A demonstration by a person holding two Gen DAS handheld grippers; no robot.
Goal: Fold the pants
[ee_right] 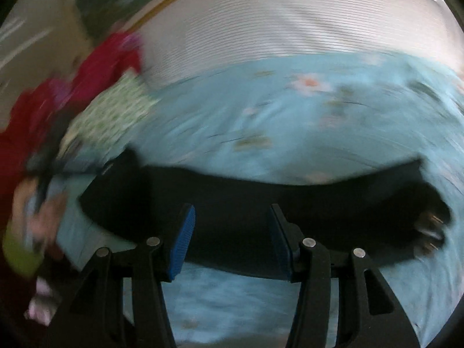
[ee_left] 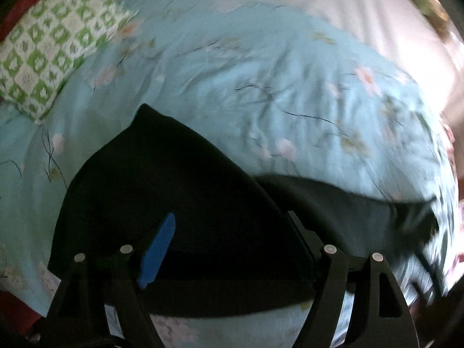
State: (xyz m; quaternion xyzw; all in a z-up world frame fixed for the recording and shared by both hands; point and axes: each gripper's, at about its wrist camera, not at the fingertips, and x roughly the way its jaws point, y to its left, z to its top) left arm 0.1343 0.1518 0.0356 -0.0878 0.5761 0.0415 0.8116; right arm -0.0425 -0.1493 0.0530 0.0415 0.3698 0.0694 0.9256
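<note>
Black pants [ee_left: 179,191] lie on a light blue floral bedspread [ee_left: 261,87]. In the left wrist view a wide folded part fills the lower middle, and a narrower part runs to the right. My left gripper [ee_left: 232,240] is open above the wide part, its blue pad [ee_left: 158,249] over the cloth. In the right wrist view the pants [ee_right: 290,200] stretch as a long dark band across the bedspread [ee_right: 290,116]. My right gripper [ee_right: 230,237] is open over the band, empty. Both views are blurred by motion.
A green and white patterned pillow [ee_left: 52,46] lies at the upper left of the bed, also in the right wrist view [ee_right: 113,110]. Red cloth [ee_right: 52,110] sits at the left. A white striped sheet [ee_right: 290,23] lies beyond the bedspread.
</note>
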